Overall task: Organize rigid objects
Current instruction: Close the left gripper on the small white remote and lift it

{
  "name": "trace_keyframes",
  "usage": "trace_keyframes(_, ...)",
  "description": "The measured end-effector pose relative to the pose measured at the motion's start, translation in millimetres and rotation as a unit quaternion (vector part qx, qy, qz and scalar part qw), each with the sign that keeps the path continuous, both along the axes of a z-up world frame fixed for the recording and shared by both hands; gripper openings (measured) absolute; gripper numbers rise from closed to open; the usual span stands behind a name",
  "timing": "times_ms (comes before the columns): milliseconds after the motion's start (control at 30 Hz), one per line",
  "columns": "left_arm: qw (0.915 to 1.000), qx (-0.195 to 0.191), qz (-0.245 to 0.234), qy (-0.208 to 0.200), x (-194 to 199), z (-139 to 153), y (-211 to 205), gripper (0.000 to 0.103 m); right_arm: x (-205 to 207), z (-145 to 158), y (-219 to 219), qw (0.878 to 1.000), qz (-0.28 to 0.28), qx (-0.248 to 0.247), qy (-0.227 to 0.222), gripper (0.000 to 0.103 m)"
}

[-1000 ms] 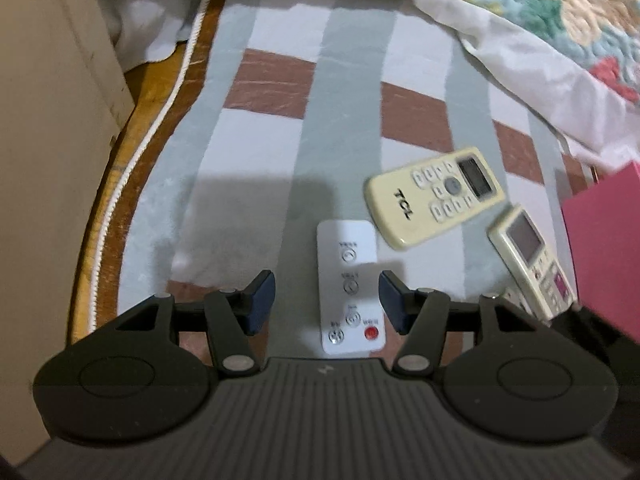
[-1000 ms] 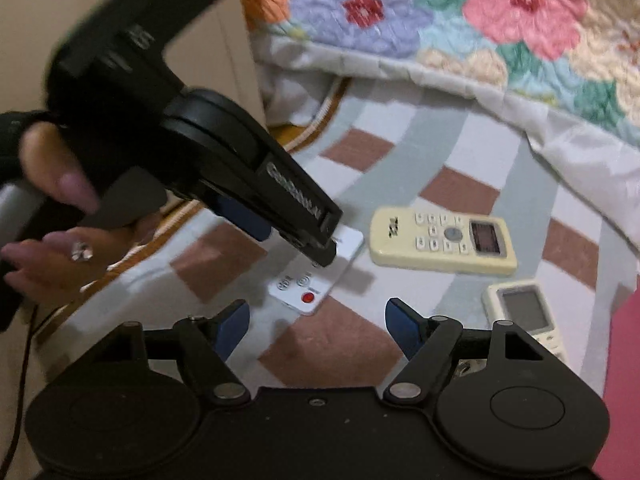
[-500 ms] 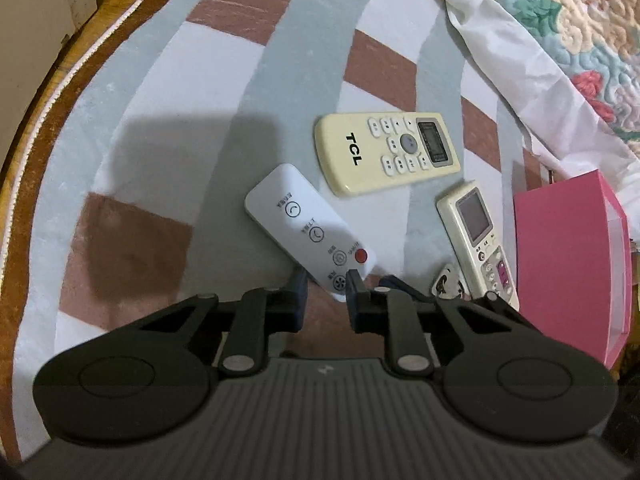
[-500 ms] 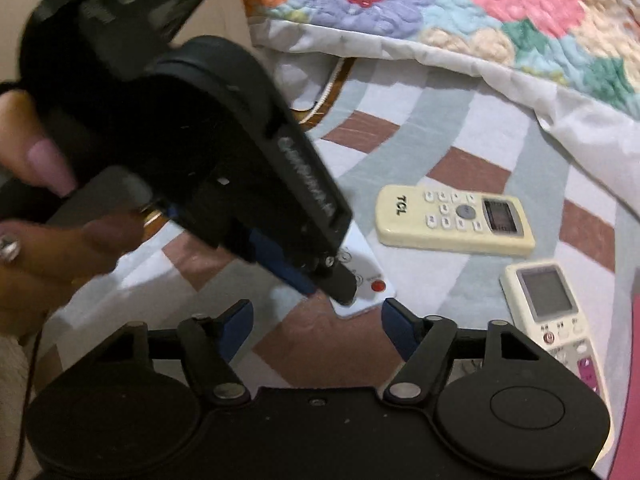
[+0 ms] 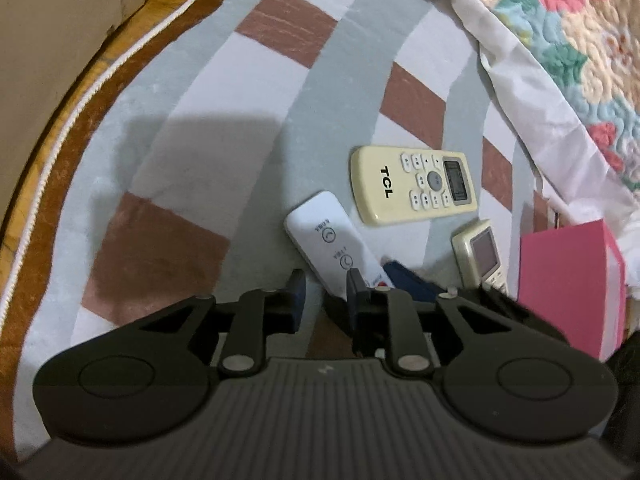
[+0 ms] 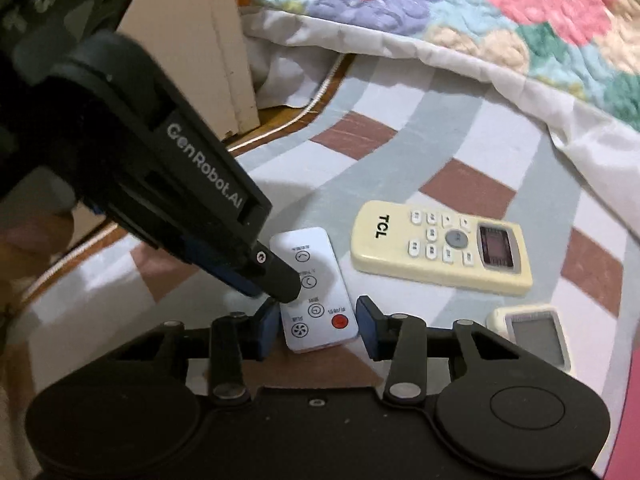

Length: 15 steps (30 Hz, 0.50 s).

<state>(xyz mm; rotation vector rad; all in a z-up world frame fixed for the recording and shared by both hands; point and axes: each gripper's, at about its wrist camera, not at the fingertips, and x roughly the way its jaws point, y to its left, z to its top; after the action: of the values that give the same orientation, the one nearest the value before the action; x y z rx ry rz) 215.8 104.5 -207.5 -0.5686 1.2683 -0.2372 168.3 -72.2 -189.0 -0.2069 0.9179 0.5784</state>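
A slim white remote (image 5: pixel 324 232) (image 6: pixel 316 252) with a red button lies on the checked blanket (image 5: pixel 224 92). My left gripper (image 5: pixel 326 290) (image 6: pixel 268 290) is over its left long edge, one finger on its face and the other just off the edge. Its narrow jaws are opening, and a dark gap shows beside the remote. My right gripper (image 6: pixel 320 326) straddles the remote's near end. Its jaws are closing, the pads almost at the two sides. One blue finger of it (image 5: pixel 402 278) shows in the left wrist view.
A cream TCL remote (image 5: pixel 414 184) (image 6: pixel 440 248) lies just beyond. A small cream remote with a screen (image 5: pixel 480 256) (image 6: pixel 536 336) lies to the right, next to a pink box (image 5: pixel 568 280). A floral quilt (image 6: pixel 440 20) covers the far side. A beige wall (image 5: pixel 60 8) stands at the left.
The left jaws came in from wide to narrow and the wrist rolled. The white remote turned on the blanket. The right jaws narrowed around its near end.
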Motion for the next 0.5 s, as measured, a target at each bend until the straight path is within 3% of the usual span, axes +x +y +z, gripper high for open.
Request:
trace_keyframes(167,1.0,-0.006,-0.001,0.002,1,-2,-3,0.03,-10,0,-11,0.995,-0.068,0.053,0.052,0.045)
trace_keyframes(267,1.0,-0.007,-0.001,-0.001,-2,-2,-6,0.029,-13,-3,-22,0.986,-0.111,0.095,0.078,0.045)
trace_keyframes(367,0.9999,0.01,-0.004,-0.007,-3,-2,-9,0.017,-20,-3,-21,0.988,-0.098,0.091,0.075,0.045)
trace_keyframes(500,0.9999,0.011,-0.007,-0.012,-5,-1,-11,0.016,-16,-2,-12,0.994,-0.051,0.065,0.066,0.047)
